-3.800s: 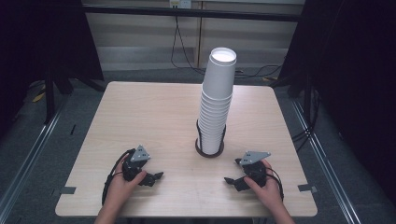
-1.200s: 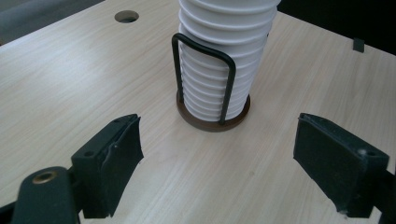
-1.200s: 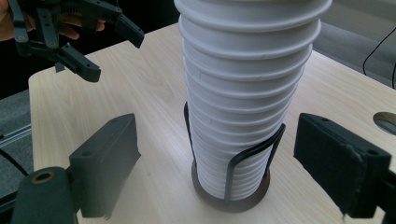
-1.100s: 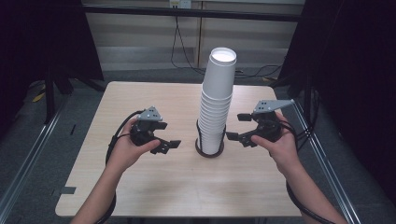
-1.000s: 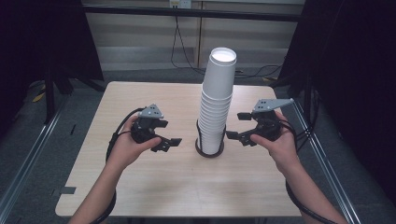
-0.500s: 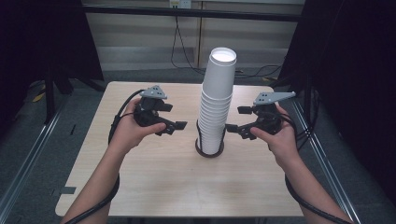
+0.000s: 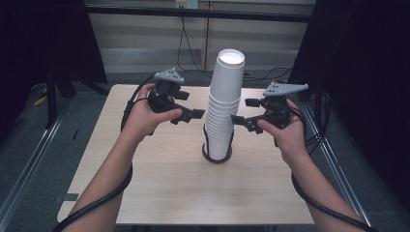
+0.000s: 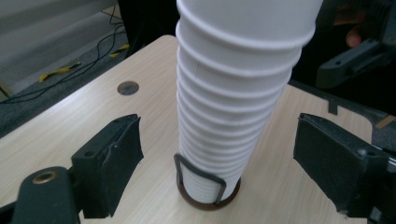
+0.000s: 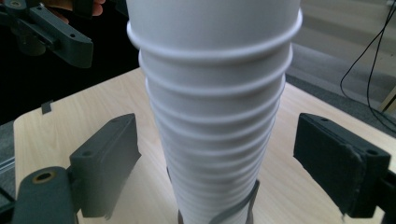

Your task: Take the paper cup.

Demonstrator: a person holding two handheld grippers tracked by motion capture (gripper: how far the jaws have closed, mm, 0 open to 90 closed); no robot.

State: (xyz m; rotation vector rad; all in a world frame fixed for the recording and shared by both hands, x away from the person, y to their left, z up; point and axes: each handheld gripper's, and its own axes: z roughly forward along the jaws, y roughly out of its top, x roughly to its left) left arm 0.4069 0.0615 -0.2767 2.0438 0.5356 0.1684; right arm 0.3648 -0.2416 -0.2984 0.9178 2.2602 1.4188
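A tall stack of white paper cups [image 7: 223, 106] stands upright in a dark ring holder [image 7: 216, 155] at the middle of the wooden table [image 7: 159, 188]. My left gripper [image 7: 189, 105] is held up just left of the stack at mid height, jaws open and pointing at it. My right gripper [image 7: 244, 111] faces it from the right, also open. In the left gripper view the cups [image 8: 233, 93] rise between the wide-apart pads [image 8: 116, 154], untouched, above the holder's wire bracket [image 8: 201, 175]. The right gripper view has the stack [image 9: 215, 102] between its spread pads [image 9: 109, 154].
The table has a small round hole [image 8: 128, 87] beyond the stack. Dark curtains and floor cables surround the table. Each gripper trails a black cable [image 7: 113, 193] along the forearm. The other gripper shows far off in each gripper view [image 8: 355, 56] [image 9: 51, 32].
Both grippers lifted from the table's front edge, moved forward and climbed alongside the stack; over the last half second they rose a little more and closed in on it.
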